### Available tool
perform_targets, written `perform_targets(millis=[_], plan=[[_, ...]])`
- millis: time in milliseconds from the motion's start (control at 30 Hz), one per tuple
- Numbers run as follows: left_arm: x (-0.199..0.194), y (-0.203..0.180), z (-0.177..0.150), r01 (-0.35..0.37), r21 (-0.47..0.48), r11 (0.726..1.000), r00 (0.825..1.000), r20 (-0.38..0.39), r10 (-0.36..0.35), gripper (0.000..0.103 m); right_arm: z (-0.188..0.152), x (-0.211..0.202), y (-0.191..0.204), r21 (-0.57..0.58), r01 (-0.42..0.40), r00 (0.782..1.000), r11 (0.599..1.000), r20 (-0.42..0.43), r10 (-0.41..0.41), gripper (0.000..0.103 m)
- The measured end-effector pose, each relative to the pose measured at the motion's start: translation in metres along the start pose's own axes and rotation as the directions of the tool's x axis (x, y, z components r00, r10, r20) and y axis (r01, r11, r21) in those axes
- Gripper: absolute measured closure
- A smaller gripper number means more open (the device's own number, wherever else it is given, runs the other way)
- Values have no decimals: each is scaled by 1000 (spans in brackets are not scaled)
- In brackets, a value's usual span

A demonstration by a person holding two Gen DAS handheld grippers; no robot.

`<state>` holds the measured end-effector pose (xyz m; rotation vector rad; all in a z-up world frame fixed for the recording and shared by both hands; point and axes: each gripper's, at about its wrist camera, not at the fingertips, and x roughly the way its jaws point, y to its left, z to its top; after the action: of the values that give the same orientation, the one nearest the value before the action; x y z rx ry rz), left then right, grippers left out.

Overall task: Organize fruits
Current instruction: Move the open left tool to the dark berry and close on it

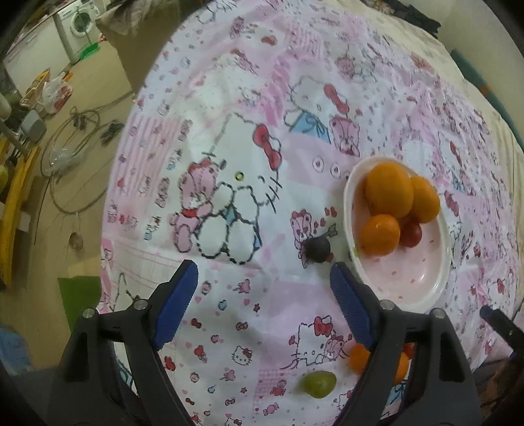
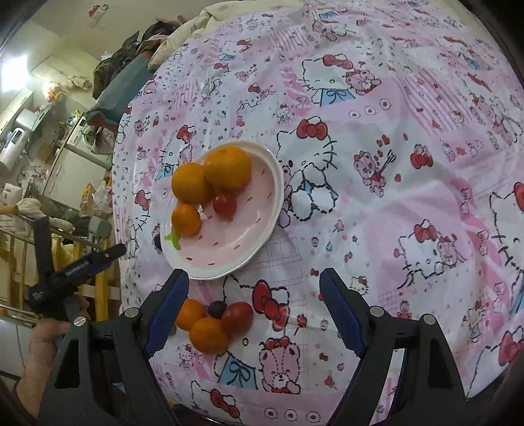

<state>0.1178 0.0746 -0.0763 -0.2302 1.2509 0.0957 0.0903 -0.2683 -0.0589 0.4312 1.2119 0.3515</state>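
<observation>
A white-rimmed pink plate [image 1: 422, 281] [image 2: 242, 242] on the patterned cloth holds three oranges [image 1: 388, 190] [image 2: 227, 167] and a red tomato [image 1: 411, 234] [image 2: 225, 203]. A dark grape [image 1: 317, 249] lies just left of the plate. My left gripper [image 1: 263, 285] is open and empty, just short of the grape. Near me lie a green grape [image 1: 319, 384] and loose oranges [image 1: 358, 357]. In the right wrist view, two oranges [image 2: 208, 334], a red tomato [image 2: 237, 318] and a dark grape [image 2: 216, 308] lie below the plate. My right gripper [image 2: 253, 291] is open and empty above them.
The Hello Kitty cloth [image 1: 229, 131] covers the whole table. The table's left edge drops to a floor with cables [image 1: 75, 137] and a washing machine [image 1: 78, 26]. The left gripper's body and the hand holding it [image 2: 62, 285] show at the left of the right wrist view.
</observation>
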Motion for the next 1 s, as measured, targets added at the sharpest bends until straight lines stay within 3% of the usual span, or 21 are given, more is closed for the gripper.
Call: perform_targets(millis=[100,167,333,433,633,1000], plan=[[14,-14,0,23,50,999,999,-32,-21,35,0,4,1,-1,-4,1000,1000,-10,4,19],[24,-30,1,8,112,994,999,-44,-3,45,0,6,2,-1,-8,1000,1000,-16,8,19],[42,-57,5,-30,222,974,998,-49,41,54,0,9,1,-1,-2,1000,1000,-25,2,19],[53,-60,10,-47,229,972,996,-57,62,56,2,11,-2,6,5,1000,1000,-27,-5,19],[63,-66,20,-16,222,975,996,-82,35,84,3,9,-7,18,4,1000,1000,-26,-3,19],[59,-63,13,-43,231,972,995,-79,63,85,2,6,-7,19,-2,1000,1000,-24,3,19]])
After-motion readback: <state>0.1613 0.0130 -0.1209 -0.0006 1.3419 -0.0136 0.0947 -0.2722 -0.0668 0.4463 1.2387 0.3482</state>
